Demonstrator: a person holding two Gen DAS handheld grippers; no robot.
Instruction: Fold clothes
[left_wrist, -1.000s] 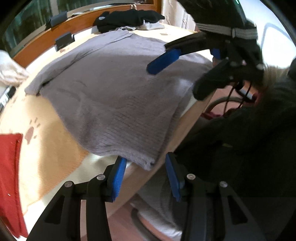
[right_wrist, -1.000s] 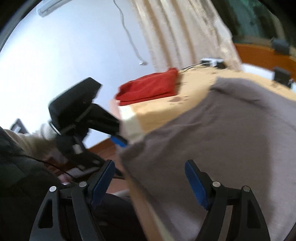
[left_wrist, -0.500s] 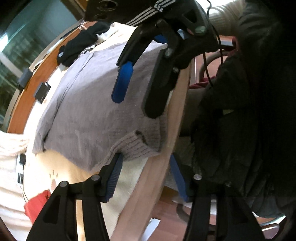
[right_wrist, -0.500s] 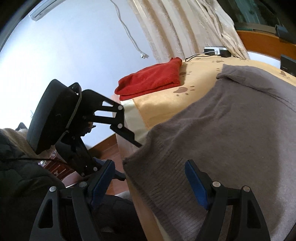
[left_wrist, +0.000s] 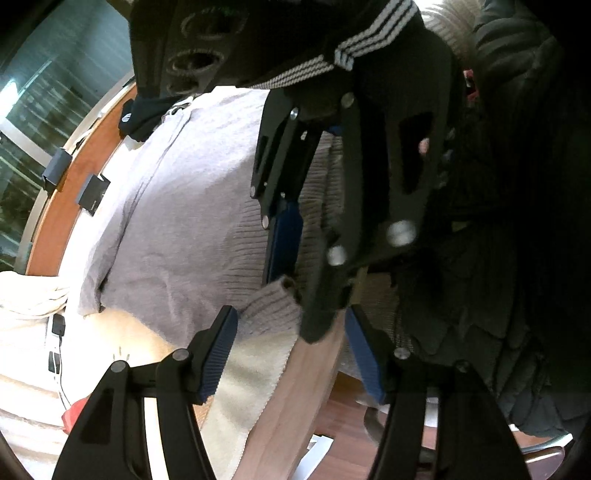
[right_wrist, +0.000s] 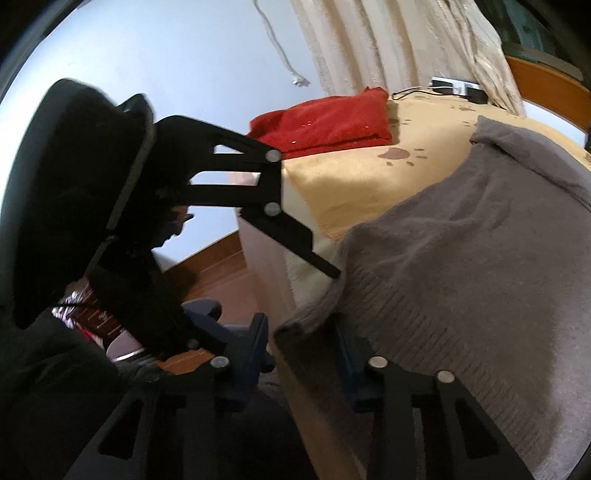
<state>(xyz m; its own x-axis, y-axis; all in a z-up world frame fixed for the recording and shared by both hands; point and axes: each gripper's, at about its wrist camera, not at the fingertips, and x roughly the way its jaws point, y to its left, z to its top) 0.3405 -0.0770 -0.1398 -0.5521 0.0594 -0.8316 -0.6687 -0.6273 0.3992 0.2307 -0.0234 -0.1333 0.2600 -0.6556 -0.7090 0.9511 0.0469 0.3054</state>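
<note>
Left wrist view looks down on a grey sweater (left_wrist: 177, 221) spread flat over a worktop (left_wrist: 295, 387) covered with a tan cloth (left_wrist: 243, 373), the garment filling the centre and left of the frame with its ribbed hem running toward the lower middle. The left hand-held gripper (left_wrist: 291, 354) sits at the bottom of the frame with its jaws opening; the sweater's bottom corner lies just above the gap between the blue pads, near the left pad, and neither pad presses on it. The right hand-held gripper (left_wrist: 295, 273) comes down from the top centre of the same frame, its blue pad against the ribbed hem just above that corner. Right wrist view shows the sweater (right_wrist: 461, 280) across the right half of the frame, its corner hanging over the worktop edge (right_wrist: 266, 266) at lower centre. The right hand-held gripper (right_wrist: 299, 354) has its jaws closing with that hem corner between them; motion blur makes it impossible to tell whether the pads are pressing on the knit. The left hand-held gripper (right_wrist: 321, 262) reaches in from the left of this frame, one finger tip just beside the sweater's edge. A folded red cloth (right_wrist: 325, 122) lies at upper centre, well apart from the sweater. A dark garment (left_wrist: 147, 110) sits at the far end of the sweater, upper left of the left wrist view.
</note>
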